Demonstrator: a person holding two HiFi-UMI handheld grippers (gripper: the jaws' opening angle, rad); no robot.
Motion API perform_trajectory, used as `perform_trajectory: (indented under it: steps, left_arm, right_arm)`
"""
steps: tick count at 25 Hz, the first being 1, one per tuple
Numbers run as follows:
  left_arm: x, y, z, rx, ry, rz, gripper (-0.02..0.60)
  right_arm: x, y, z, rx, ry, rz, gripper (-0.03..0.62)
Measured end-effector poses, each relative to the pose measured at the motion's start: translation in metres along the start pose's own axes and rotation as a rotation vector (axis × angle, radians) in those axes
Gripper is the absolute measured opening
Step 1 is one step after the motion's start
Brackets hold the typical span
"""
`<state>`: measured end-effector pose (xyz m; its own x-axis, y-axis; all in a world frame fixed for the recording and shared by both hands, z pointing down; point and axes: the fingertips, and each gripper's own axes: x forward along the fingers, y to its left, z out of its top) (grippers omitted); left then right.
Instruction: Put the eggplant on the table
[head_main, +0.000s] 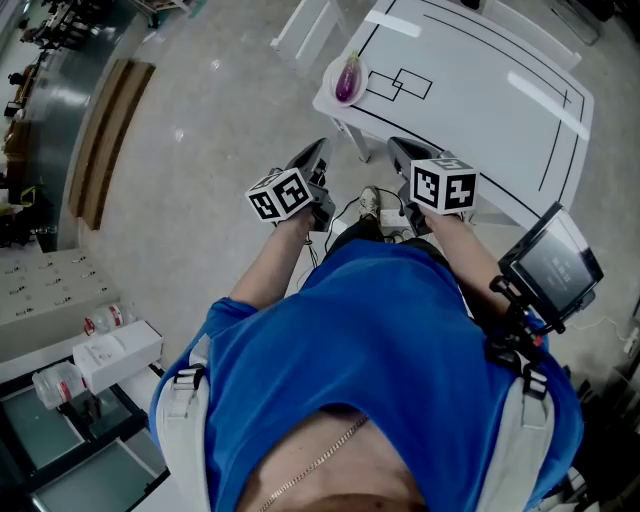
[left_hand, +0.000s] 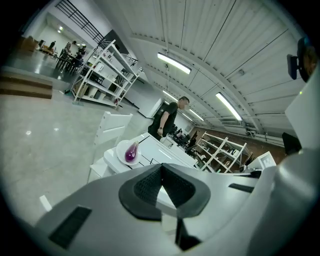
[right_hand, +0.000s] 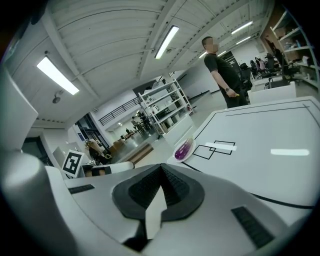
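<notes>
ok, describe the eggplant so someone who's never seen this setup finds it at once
Find the white table marked with black lines. On its corner toward the open floor sits a round white plate, next to two small outlined rectangles. The eggplant lies on that plate: small, glossy purple, the only coloured thing on the table.

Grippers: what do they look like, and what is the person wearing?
The left gripper and right gripper are both grey, with dark ribbed pads inside the jaws. Each carries a white cube printed with black square markers. The person wears a blue short-sleeved shirt.
</notes>
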<state>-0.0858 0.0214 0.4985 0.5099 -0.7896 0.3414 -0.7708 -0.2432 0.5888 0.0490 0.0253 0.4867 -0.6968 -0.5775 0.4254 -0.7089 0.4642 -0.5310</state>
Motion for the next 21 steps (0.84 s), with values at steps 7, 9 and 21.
perform_trajectory:
  steps: [7, 9, 21]
  left_arm:
    - [0.007, -0.003, -0.002, -0.003, -0.002, -0.01, 0.008]
    - [0.01, -0.005, -0.005, -0.004, -0.001, -0.009, 0.008]
    - [0.019, -0.029, -0.013, -0.011, -0.009, -0.03, 0.008]
  right_arm:
    - [-0.003, -0.004, 0.0, -0.003, -0.007, -0.006, 0.002]
    - [-0.007, -0.007, 0.0, -0.004, -0.008, -0.01, 0.002]
    - [-0.029, -0.019, -0.001, -0.006, -0.024, -0.02, 0.002]
